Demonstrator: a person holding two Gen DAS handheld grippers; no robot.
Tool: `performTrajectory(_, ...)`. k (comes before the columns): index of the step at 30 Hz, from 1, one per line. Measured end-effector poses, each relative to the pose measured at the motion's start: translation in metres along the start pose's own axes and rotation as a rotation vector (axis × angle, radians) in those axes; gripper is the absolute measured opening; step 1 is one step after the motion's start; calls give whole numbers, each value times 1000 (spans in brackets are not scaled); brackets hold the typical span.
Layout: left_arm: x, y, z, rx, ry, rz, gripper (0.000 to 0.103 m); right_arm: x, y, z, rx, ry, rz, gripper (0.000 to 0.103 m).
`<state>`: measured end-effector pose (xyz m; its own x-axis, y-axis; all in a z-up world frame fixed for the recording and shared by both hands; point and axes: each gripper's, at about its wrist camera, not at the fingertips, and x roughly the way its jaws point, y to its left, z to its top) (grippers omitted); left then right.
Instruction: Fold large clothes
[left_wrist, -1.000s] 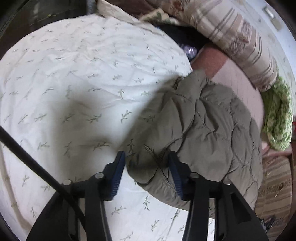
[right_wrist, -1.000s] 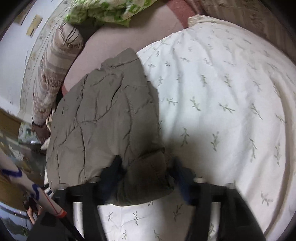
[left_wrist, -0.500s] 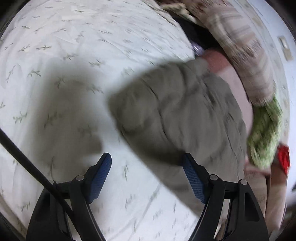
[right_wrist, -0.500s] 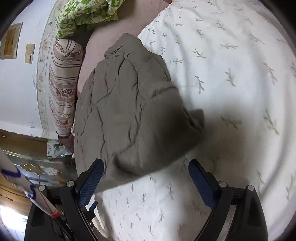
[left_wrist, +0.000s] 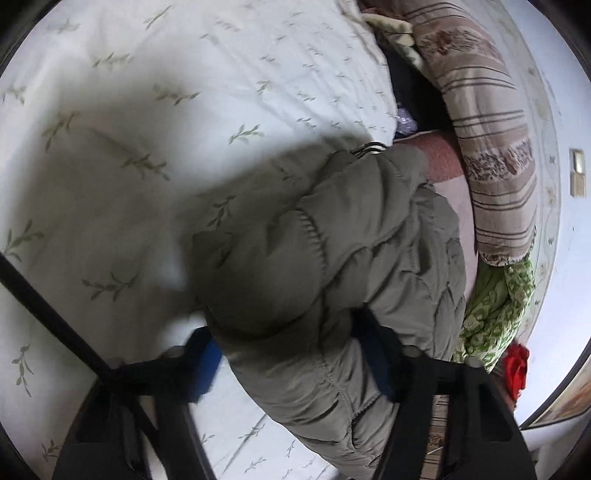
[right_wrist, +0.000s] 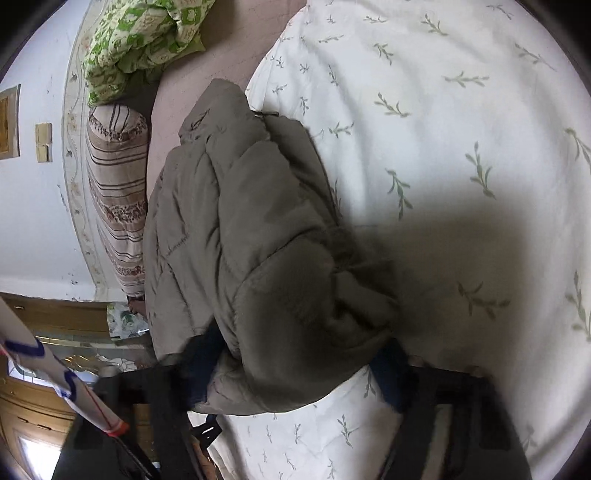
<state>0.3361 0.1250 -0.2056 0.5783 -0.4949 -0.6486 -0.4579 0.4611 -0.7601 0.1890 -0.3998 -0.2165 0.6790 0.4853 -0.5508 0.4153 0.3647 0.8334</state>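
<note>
Left gripper (left_wrist: 291, 360): jaws have just been closing, and a thick bunched fold of the olive quilted jacket (left_wrist: 354, 236) sits between the blue pads. The pads appear to press into the padding on both sides; edges are blurred. The gripper points downward at a slant toward the bed, its black frame filling the bottom of the left wrist view.

Right gripper (right_wrist: 299, 363): jaws have likewise just been closing, and they clamp a puffy rolled end of the jacket (right_wrist: 251, 229). The fabric bulges up and forward over the pads. This gripper also tilts down toward the bed surface. No hand or sleeve shows in either view.

Jacket: lies on the bed, partly on the white duvet with a green sprig print (left_wrist: 155, 122) and partly on the pinkish sheet (right_wrist: 221, 48) beyond it. It is doubled over on itself, with the near end lifted into the two grips.

Beyond the jacket: a brown striped bolster (left_wrist: 491, 155) lies along the wall side, and a green-and-white patterned cushion (right_wrist: 140, 40) just beside it. A small red item (left_wrist: 515, 369) sits at the edge of the left wrist view; what it is cannot be told.
</note>
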Motion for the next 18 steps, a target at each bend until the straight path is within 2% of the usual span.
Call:
performTrajectory(1,-4,-4,-3,29,-8,9,48,-2,5,-1,-31,0,-7,46)
performTrajectory(2,-7,-7,-4,52,-10,15,38,-2,11,-2,-67,2,-22,38)
performTrajectory(3,-11,-10,-6,74,-10,17,33,-4,16,-4,-95,-1,-26,35)
performTrajectory(6,-33,-12,-16,116,-3,0,30,-25,21,-13,-129,-24,6,30)
performTrajectory(10,-68,15,-42,179,28,37,30,-58,18,-46,-194,-45,-42,30)
performTrajectory(13,-87,39,-58,175,25,68,32,-72,3,-75,-195,-28,-72,31)
performTrajectory(16,-91,43,-63,164,-3,96,41,-71,7,-79,-229,-27,-120,46)
performTrajectory(18,-94,33,-67,211,-28,123,47,-68,3,-76,-194,-31,-126,52)
